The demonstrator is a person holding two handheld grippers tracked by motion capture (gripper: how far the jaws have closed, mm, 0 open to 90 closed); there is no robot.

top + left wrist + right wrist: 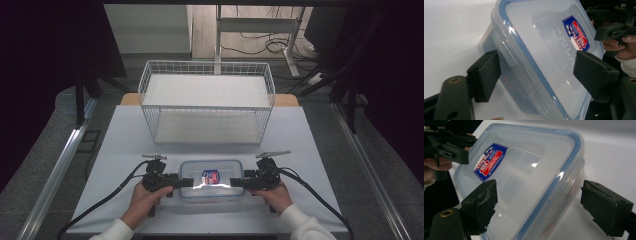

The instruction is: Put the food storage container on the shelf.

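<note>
A clear plastic food box point(211, 179) with a blue-sealed lid and a red and blue label lies near the front edge of the white table point(125, 140). My left gripper point(186, 182) lies level at its left end. In the left gripper view the jaws point(536, 72) stand astride that end of the box point(544, 50), one pad beside the side wall and one over the lid, with no firm squeeze visible. My right gripper point(236, 182) is at the right end. Its jaws point(544, 206) are open wide around the box point(529, 170), the far pad clear of it.
A white wire basket point(207, 65) stands behind the box at the table's back half. Cables trail from both grippers toward the front corners. The table's front edge is just under the hands. Dark floor and metal rails flank the table.
</note>
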